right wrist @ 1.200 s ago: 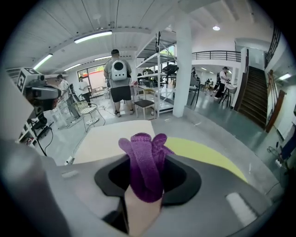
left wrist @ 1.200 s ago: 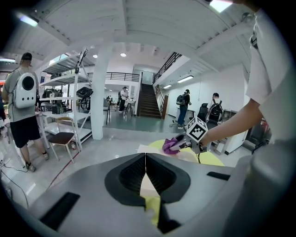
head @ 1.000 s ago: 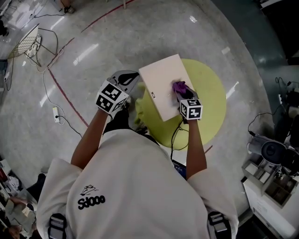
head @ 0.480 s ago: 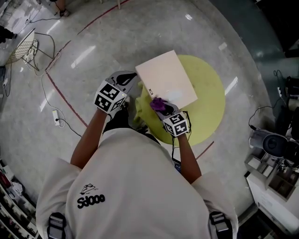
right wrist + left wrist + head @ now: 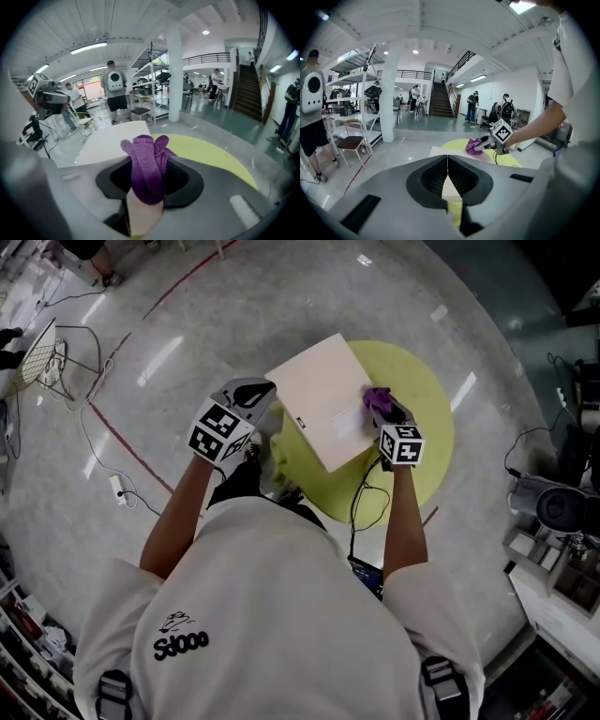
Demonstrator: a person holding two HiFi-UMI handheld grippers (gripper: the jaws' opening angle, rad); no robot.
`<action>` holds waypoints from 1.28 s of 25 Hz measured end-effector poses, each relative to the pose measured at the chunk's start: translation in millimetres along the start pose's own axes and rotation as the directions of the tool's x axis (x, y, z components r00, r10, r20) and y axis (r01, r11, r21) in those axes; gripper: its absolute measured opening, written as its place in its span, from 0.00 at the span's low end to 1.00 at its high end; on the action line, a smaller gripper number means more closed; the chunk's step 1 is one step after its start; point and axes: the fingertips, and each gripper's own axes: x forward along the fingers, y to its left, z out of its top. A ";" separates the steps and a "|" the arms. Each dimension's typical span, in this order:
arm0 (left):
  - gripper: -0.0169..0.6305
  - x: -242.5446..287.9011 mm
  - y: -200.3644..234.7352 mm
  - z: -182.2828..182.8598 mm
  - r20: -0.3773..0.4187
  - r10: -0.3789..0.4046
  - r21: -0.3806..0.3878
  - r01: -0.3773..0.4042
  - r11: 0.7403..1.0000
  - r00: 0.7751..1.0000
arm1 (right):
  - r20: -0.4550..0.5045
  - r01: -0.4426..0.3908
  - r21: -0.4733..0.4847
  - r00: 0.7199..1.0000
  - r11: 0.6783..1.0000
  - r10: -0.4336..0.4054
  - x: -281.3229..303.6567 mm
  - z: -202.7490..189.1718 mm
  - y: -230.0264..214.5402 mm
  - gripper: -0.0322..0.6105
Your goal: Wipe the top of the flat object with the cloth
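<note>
Board (image 5: pixel 323 399) lies on disc (image 5: pixel 427 409). Cloth (image 5: pixel 378 397) at board's right edge, in right gripper (image 5: pixel 382 409). Left gripper (image 5: pixel 251 396) left of board.

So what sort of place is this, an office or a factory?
Probably a large open lab or workshop hall. A staircase climbs to a railed balcony, metal shelving stands on the polished floor, and several people stand about.
</note>
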 end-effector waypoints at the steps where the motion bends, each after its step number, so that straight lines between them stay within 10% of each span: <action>1: 0.04 1.8 0.8 1.5 -0.002 -0.009 0.008 0.009 1.000 1.000 | -0.004 0.035 0.022 0.999 0.999 -0.035 0.3 -0.4 -13.1 0.30; 11: 0.04 34.0 3.6 18.5 -0.026 -0.147 0.085 0.149 0.985 0.989 | 0.000 -0.002 0.031 1.000 1.000 0.002 -36.6 -45.0 78.5 0.30; 20: 0.04 73.9 -27.3 34.3 -0.071 -0.339 0.173 0.346 0.922 0.938 | 0.037 -0.111 0.232 0.994 0.966 0.105 -82.7 -94.2 187.6 0.30; 26: 0.04 87.7 -53.1 34.7 -0.112 -0.426 0.207 0.440 0.874 0.898 | 0.056 -0.092 0.261 0.995 0.961 0.080 -82.3 -87.2 164.8 0.30; 32: 0.04 84.1 -59.1 31.6 -0.121 -0.464 0.208 0.480 0.852 0.877 | 0.066 0.106 0.253 0.990 0.962 -0.126 -67.5 -71.0 54.2 0.30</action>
